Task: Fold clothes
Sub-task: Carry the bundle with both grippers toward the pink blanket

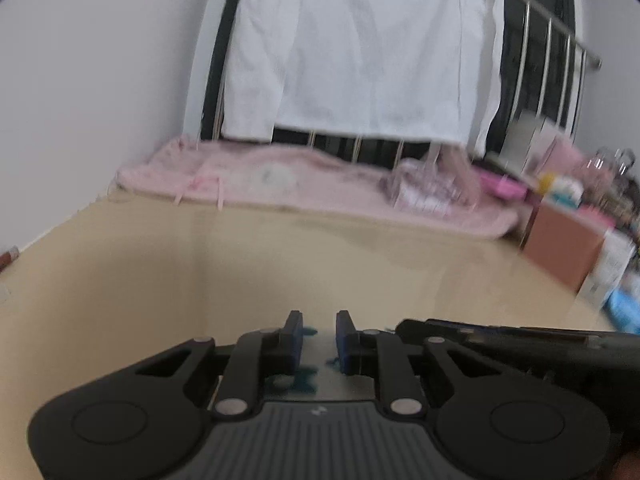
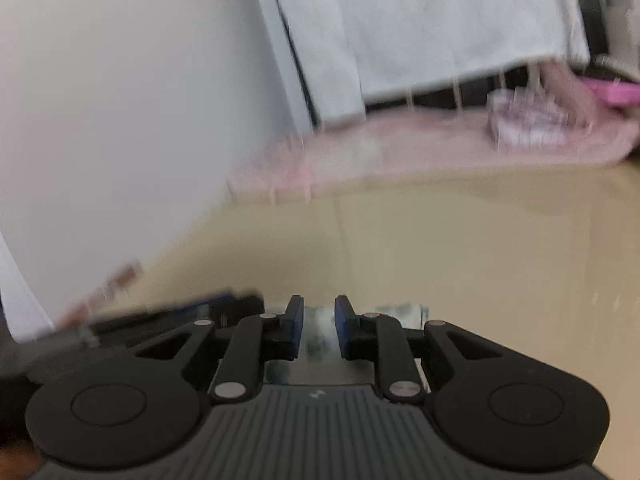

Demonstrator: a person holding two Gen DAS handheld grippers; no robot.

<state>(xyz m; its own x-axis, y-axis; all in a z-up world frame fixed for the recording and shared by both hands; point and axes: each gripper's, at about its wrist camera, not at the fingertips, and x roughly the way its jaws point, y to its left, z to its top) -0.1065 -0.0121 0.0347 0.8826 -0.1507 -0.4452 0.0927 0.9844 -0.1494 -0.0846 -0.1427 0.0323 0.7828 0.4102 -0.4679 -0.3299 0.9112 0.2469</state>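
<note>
Both views are blurred by motion. My left gripper (image 1: 319,334) is low over a pale garment with teal marks (image 1: 304,384); its blue pads stand a little apart with the cloth showing between and below them. My right gripper (image 2: 319,322) is the same, over a pale patterned cloth (image 2: 400,314). I cannot tell whether either pinches the cloth. The right gripper's black body (image 1: 520,340) lies close beside the left one. The left gripper's body shows in the right wrist view (image 2: 160,320).
Beige floor (image 1: 200,264) stretches ahead. A pink blanket (image 1: 280,184) lies along the far side under a metal railing draped with a white sheet (image 1: 360,48). Boxes and clutter (image 1: 568,248) stand at the right. A white wall (image 1: 80,100) is at the left.
</note>
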